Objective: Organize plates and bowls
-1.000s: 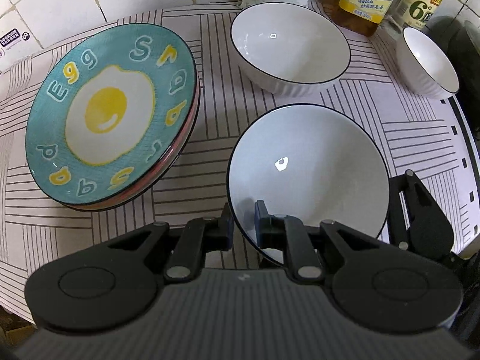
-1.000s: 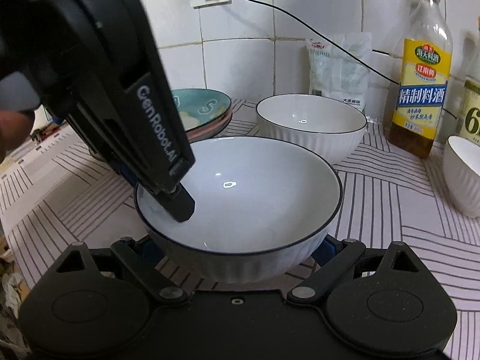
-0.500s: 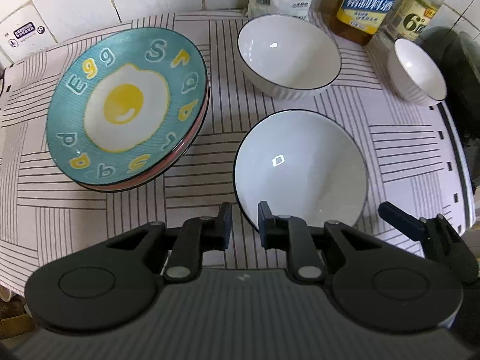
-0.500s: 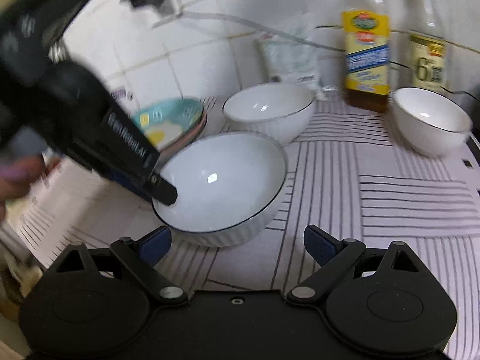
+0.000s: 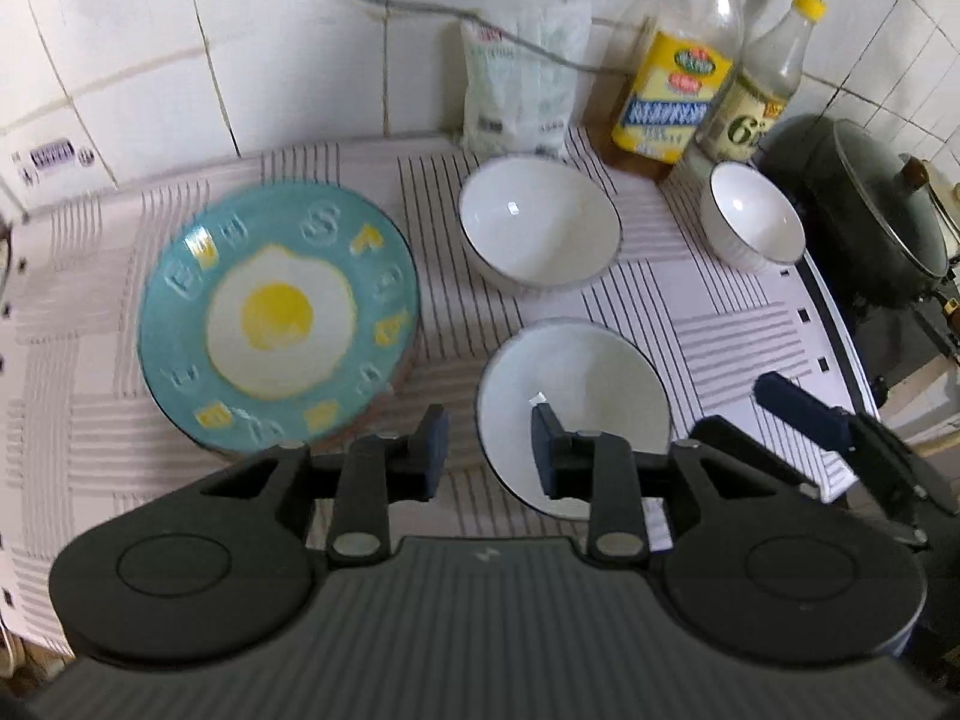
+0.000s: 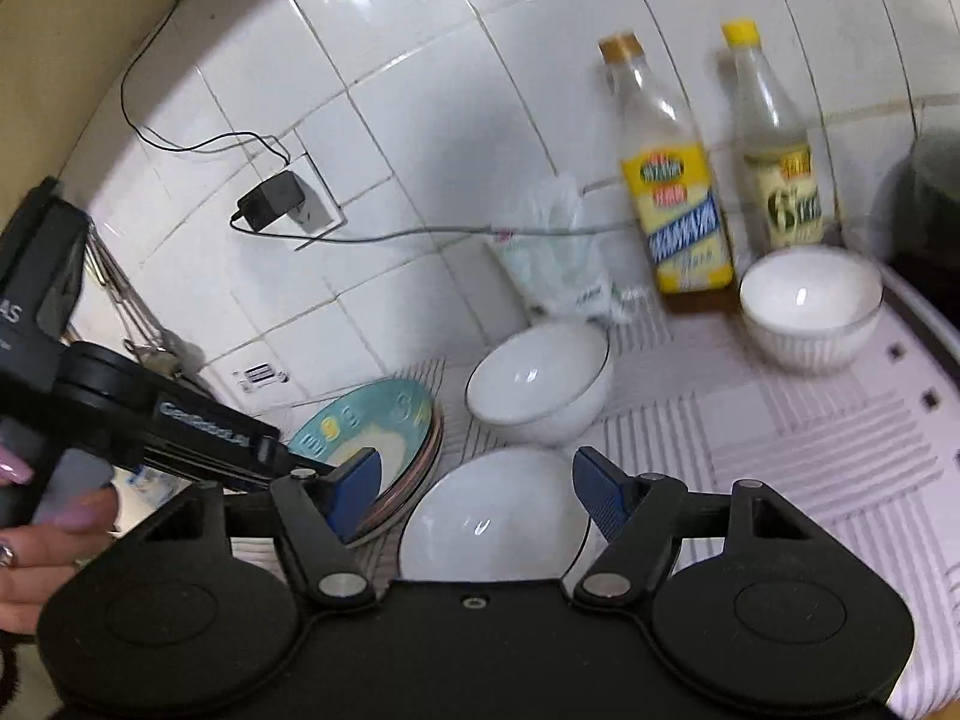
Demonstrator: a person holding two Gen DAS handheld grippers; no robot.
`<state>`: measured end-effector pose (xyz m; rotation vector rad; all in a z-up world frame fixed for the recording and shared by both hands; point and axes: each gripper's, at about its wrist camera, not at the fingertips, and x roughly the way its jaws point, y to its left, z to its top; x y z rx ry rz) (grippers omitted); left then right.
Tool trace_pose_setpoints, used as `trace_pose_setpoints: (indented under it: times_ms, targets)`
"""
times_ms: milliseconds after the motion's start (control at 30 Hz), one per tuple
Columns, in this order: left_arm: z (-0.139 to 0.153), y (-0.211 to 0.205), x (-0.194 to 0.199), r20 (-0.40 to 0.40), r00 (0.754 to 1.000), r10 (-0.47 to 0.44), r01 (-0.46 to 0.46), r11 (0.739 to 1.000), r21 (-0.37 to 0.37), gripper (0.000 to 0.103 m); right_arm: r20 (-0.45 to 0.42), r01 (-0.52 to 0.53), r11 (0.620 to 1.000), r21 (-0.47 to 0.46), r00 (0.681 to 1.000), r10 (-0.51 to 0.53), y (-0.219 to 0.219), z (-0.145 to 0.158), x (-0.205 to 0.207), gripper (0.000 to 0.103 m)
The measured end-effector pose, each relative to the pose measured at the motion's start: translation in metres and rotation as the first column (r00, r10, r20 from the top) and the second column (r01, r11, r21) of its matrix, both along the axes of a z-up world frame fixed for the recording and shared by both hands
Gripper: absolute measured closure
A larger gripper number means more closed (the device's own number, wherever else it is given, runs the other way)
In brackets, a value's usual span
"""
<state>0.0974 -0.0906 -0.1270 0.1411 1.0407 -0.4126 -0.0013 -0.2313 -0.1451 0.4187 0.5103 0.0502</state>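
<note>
A: Where are the bowls and plates?

B: All on the striped bench [image 5: 720, 324]. The egg plate [image 5: 279, 318] lies on top of a small plate stack at the left. The near bowl [image 5: 573, 384] stands just right of it. The far bowl [image 5: 540, 222] is behind it, near the wall. The small bowl [image 5: 753, 219] stands well apart to the right, in front of two bottles [image 5: 678, 84].

A: Does the left gripper [image 5: 489, 450] hold something?

B: No. Its fingers [image 5: 433, 450] are parted, with nothing between them. It hangs above the near edge of the near bowl.

A: And the right gripper [image 6: 474, 495]?

B: Also spread wide and holding nothing. In the right wrist view the near bowl [image 6: 498, 516] shows between its fingers [image 6: 354, 492], lower down on the bench. The left gripper's body [image 6: 198, 426] comes in from the left, with a hand [image 6: 36, 534] behind it.

A: What else is around?

B: A white bag [image 5: 522, 84] against the tiles, a charger [image 6: 270, 201] in the socket, and a dark pot [image 5: 870, 216] at the far right.
</note>
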Motion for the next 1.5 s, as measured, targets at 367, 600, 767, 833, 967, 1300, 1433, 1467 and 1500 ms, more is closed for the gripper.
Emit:
trace_pose_setpoints:
  times_ms: [367, 600, 767, 833, 967, 1300, 1433, 1467, 1500]
  targets:
    - [0.003, -0.010, 0.045, 0.069, 0.995, -0.068, 0.067, 0.998, 0.017, 0.044, -0.029, 0.087, 0.988, -0.126, 0.995, -0.092, -0.001, 0.023, 0.031, 0.037]
    - [-0.022, -0.036, 0.080, 0.071, 0.990, -0.122, 0.120, 0.992, 0.032, 0.044, -0.042, 0.086, 0.974, -0.208, 0.994, -0.097, -0.005, -0.002, 0.064, 0.035]
    - [-0.043, -0.061, 0.098, 0.053, 0.968, -0.247, 0.238, 0.963, 0.130, 0.045, -0.116, 0.068, 0.982, -0.176, 0.989, -0.089, -0.022, -0.019, 0.100, 0.043]
    - [-0.050, -0.071, 0.100, 0.071, 0.959, -0.275, 0.258, 0.947, 0.194, 0.046, -0.155, 0.065, 0.985, -0.159, 0.984, -0.090, -0.028, -0.026, 0.115, 0.043]
    - [-0.053, -0.081, 0.113, 0.078, 0.960, -0.267, 0.248, 0.949, 0.196, 0.047, -0.216, 0.081, 0.989, -0.121, 0.971, -0.106, -0.036, -0.037, 0.139, 0.050]
    - [-0.065, -0.074, 0.128, 0.005, 0.963, -0.269, 0.266, 0.956, 0.127, 0.069, -0.312, 0.121, 0.991, -0.058, 0.941, -0.133, -0.050, -0.052, 0.154, 0.089]
    - [-0.072, -0.077, 0.124, -0.030, 0.963, -0.268, 0.269, 0.958, 0.098, 0.086, -0.354, 0.172, 0.985, 0.019, 0.922, -0.154, -0.059, -0.064, 0.154, 0.091]
    - [-0.071, -0.077, 0.123, -0.026, 0.966, -0.259, 0.260, 0.961, 0.099, 0.087, -0.362, 0.186, 0.981, 0.058, 0.920, -0.153, -0.063, -0.068, 0.154, 0.091]
    - [-0.070, -0.077, 0.121, -0.026, 0.967, -0.255, 0.256, 0.961, 0.102, 0.087, -0.360, 0.198, 0.977, 0.077, 0.919, -0.158, -0.064, -0.070, 0.153, 0.090]
